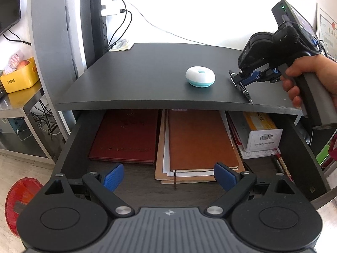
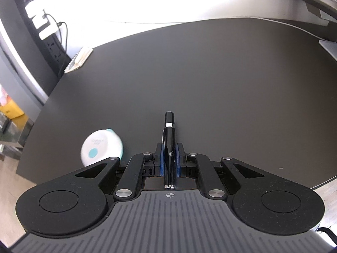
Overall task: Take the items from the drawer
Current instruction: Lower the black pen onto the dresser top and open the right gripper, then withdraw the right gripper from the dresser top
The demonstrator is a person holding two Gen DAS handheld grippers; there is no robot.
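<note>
The drawer (image 1: 71,147) is pulled open below the dark desktop (image 1: 147,80). It holds a dark red folder (image 1: 126,135), an orange-brown notebook (image 1: 198,139) on papers, a barcoded white card (image 1: 264,139) and red pens (image 1: 282,164). My left gripper (image 1: 169,177) is open and empty over the drawer's front. My right gripper (image 2: 169,156) is shut on a black pen (image 2: 169,145) and holds it low over the desktop, near its front right edge; it also shows in the left wrist view (image 1: 242,80). A white and teal round case (image 1: 200,77) lies on the desktop, left of the pen (image 2: 102,147).
A power strip with plugged chargers (image 1: 105,4) stands at the desk's back left, beside a small notepad (image 1: 121,45). A yellow bin with fruit (image 1: 19,78) sits on a steel table at far left. A red object (image 1: 19,198) lies on the floor.
</note>
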